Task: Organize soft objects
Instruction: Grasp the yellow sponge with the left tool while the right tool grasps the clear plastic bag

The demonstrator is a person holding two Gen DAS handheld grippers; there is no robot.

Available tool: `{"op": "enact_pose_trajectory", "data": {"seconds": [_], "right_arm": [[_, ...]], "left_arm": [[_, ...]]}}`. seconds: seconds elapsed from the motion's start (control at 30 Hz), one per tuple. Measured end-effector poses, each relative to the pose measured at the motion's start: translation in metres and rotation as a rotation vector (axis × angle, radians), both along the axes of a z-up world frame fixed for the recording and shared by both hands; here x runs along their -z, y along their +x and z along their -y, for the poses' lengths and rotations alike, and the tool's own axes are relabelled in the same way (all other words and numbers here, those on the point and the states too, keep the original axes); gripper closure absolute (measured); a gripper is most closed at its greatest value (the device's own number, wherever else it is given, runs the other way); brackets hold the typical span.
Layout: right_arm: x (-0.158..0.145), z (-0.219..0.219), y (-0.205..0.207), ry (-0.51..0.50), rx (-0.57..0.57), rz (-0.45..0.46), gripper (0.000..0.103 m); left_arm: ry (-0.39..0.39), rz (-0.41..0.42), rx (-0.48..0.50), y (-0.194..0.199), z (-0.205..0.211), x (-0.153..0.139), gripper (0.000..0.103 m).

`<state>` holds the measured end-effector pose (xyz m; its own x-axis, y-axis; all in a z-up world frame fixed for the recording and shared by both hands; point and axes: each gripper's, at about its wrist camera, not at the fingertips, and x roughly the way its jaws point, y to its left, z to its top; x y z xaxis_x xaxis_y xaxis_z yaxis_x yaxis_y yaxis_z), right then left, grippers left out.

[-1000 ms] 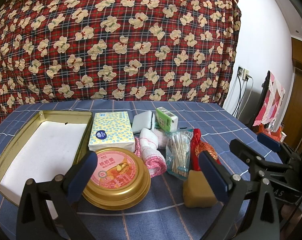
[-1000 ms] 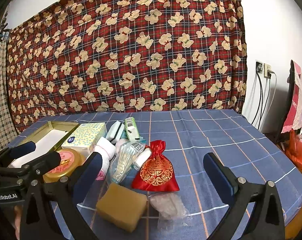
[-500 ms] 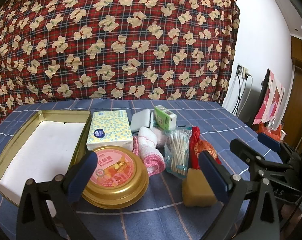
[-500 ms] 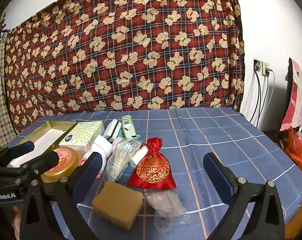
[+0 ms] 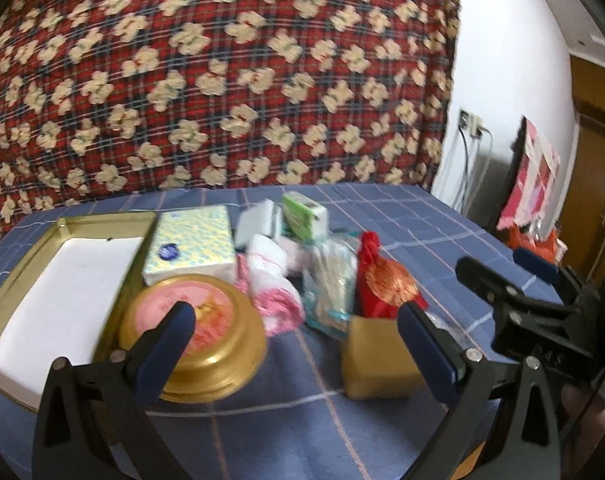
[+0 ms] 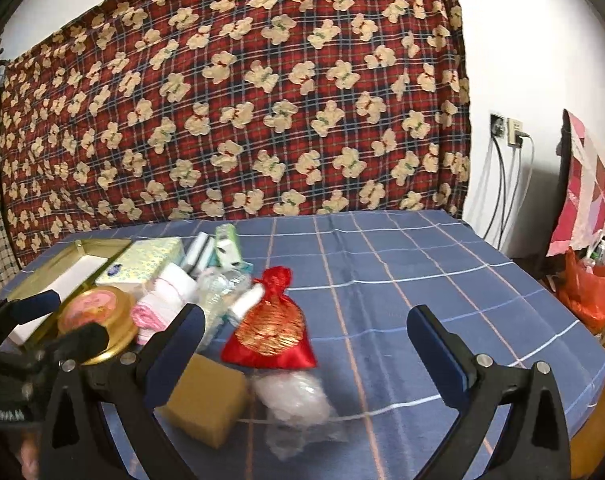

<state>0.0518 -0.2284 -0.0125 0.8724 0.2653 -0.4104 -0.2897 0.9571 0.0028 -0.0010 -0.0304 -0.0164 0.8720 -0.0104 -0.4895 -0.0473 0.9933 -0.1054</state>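
Both the left gripper [image 5: 292,334] and the right gripper [image 6: 306,338] have their jaws spread wide and hold nothing. Over the last second both have eased lower and closer to the pile, so I judge a first pick is about to start. The tan sponge [image 6: 204,400] lies nearest, beside the red pouch [image 6: 272,326], with the open gold tin tray [image 5: 102,222] waiting at the far left.

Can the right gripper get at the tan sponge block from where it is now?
Probably yes. The right gripper is open and empty, and the tan sponge block lies at the near edge of the pile, just by its left finger, with nothing on top of it.
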Motion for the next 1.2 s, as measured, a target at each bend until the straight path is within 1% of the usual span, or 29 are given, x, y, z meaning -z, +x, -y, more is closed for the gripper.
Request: {"op": "enact_pose_trajectory", "data": {"seconds": [0.17,0.33,0.43,0.5,0.57,0.6,0.67,0.73,0.8,0.83,0.87,0.9,0.93,0.97,1.0,1.03,1.2], "right_arm": [[0.013,0.02,0.006,-0.009,0.033,-0.034,0.001],[0.027,0.033,0.013,-0.001,0.034,-0.081,0.001],[0.033,0.036,0.017,0.006,0.022,-0.102,0.002],[0.037,0.038,0.019,0.015,0.005,-0.122,0.005],[0.041,0.037,0.022,0.018,-0.021,-0.148,0.014],[0.043,0.036,0.024,0.018,-0.031,-0.161,0.015],[0.048,0.034,0.027,0.015,-0.049,-0.188,0.017],[0.051,0.035,0.028,0.03,-0.063,-0.209,0.018],[0.054,0.035,0.03,0.053,-0.094,-0.24,0.018],[0.055,0.035,0.03,0.057,-0.106,-0.247,0.018],[0.056,0.034,0.031,0.062,-0.123,-0.258,0.019],[0.057,0.033,0.032,0.071,-0.139,-0.274,0.021],[0.058,0.033,0.033,0.07,-0.144,-0.28,0.026],[0.059,0.032,0.034,0.062,-0.146,-0.288,0.028],[0.06,0.031,0.034,0.06,-0.152,-0.293,0.028],[0.06,0.031,0.035,0.062,-0.16,-0.299,0.028],[0.061,0.022,0.033,0.05,-0.199,-0.312,0.028]], "left_arm": [[0.027,-0.017,0.053,0.001,0.026,0.01,0.001],[0.053,-0.062,0.107,0.007,0.049,0.022,0.001],[0.066,-0.077,0.122,0.011,0.058,0.029,0.001],[0.067,-0.092,0.129,0.015,0.061,0.034,0.002],[0.07,-0.112,0.129,0.02,0.063,0.039,0.003],[0.071,-0.118,0.134,0.021,0.064,0.041,0.003],[0.072,-0.13,0.138,0.026,0.065,0.045,0.008],[0.074,-0.149,0.141,0.031,0.065,0.05,0.017],[0.055,-0.169,0.154,0.035,0.063,0.052,0.023],[0.047,-0.175,0.161,0.036,0.063,0.053,0.028],[0.041,-0.178,0.17,0.035,0.063,0.053,0.039],[0.038,-0.175,0.18,0.035,0.063,0.054,0.041],[0.031,-0.16,0.196,0.033,0.064,0.054,0.043],[0.033,-0.143,0.203,0.03,0.065,0.053,0.044],[0.034,-0.122,0.211,0.027,0.065,0.052,0.044],[0.032,-0.118,0.209,0.027,0.064,0.051,0.046],[0.004,-0.093,0.194,0.024,0.054,0.048,0.046]]}}
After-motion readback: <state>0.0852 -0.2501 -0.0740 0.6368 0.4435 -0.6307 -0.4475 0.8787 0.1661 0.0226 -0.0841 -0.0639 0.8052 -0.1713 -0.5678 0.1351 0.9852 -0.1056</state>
